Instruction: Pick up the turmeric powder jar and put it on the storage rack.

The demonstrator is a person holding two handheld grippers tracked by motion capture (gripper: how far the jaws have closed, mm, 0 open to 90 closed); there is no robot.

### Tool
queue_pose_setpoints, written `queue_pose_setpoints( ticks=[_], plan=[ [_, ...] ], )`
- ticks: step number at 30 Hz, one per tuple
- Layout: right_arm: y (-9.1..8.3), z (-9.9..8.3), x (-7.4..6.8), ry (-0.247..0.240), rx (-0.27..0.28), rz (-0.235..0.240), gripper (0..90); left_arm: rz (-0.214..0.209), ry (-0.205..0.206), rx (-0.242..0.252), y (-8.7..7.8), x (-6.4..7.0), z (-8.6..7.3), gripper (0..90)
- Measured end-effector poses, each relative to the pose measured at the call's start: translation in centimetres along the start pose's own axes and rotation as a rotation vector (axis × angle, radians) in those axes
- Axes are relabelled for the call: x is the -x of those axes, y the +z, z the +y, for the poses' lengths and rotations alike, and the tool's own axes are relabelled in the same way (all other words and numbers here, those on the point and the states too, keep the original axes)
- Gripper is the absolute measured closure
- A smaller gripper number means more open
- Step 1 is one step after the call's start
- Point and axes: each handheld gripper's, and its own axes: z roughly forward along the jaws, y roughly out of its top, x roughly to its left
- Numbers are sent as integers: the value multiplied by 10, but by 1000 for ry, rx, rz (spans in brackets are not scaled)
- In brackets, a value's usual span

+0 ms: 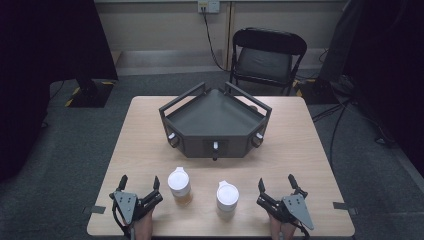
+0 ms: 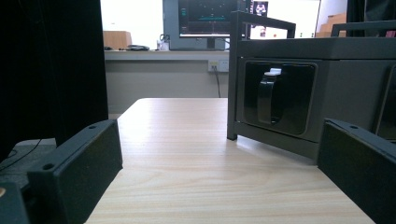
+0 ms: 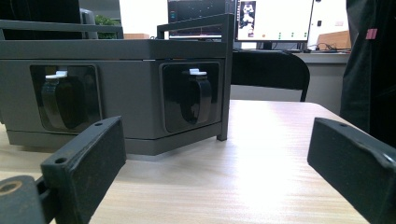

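Note:
Two white-lidded cups stand near the table's front edge: one with amber liquid (image 1: 180,186) on the left, one white (image 1: 227,198) on the right. Behind them sits a dark grey angled tray (image 1: 215,120) with rail handles and recessed latches (image 3: 195,95). My left gripper (image 1: 139,184) rests open at the front left, beside the amber cup. My right gripper (image 1: 276,183) rests open at the front right, beside the white cup. Nothing lies between either pair of jaws. The tray's left face (image 2: 280,98) stands ahead of the left gripper (image 2: 219,177).
A black folding chair (image 1: 266,57) stands behind the table (image 1: 145,135). A dark curtain hangs at the left and right. Cables run over the floor at the right. Monitors (image 3: 273,21) glow on a far desk.

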Motion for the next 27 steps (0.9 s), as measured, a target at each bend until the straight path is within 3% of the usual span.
queue_pose_setpoints(
  ticks=[27],
  plan=[
    [0,0,0,1,0,2,31,-4,-1,-1,1,-1,0,0]
  ],
)
